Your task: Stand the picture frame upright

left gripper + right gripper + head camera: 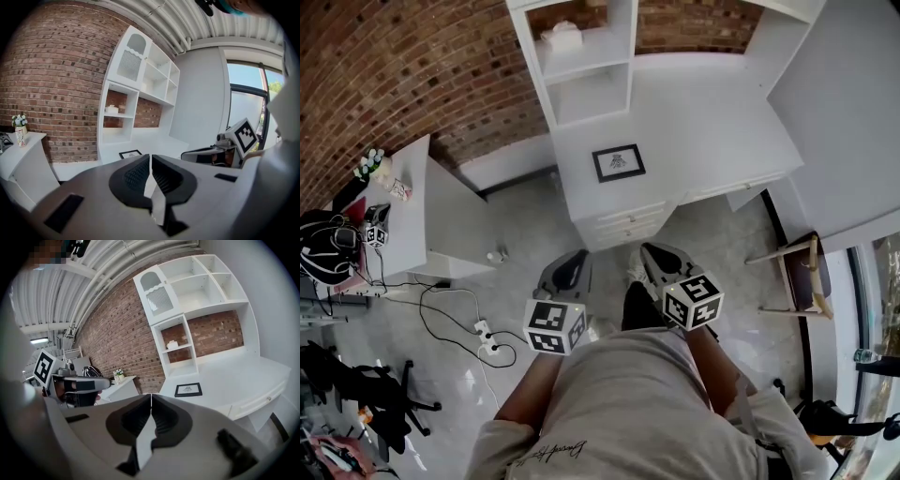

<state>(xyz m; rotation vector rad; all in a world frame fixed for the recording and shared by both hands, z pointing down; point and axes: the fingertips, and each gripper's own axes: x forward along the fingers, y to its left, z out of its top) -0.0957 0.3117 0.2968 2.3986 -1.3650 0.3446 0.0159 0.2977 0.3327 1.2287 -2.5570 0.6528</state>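
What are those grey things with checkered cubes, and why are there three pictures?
A person holds a tool in each hand: the left gripper and the right gripper. The cubes are part of them. One picture comes from a camera on the person's head, looking down; the other two from cameras riding on each gripper. Both grippers are shut and hold nothing. On the white desk a black picture frame lies flat, not yet stood up.

Picture frame [619, 162] black, white mat inside. Bench [722, 122] plain white, shelf unit [581, 56] white too. Wall [412, 66] red-brown brick pattern. Left gripper [578, 257], right gripper [649, 251] grey; cubes [555, 325] black-and-white squares. Floor [525, 216] mottled grey. Shirt [628, 403] pale beige.
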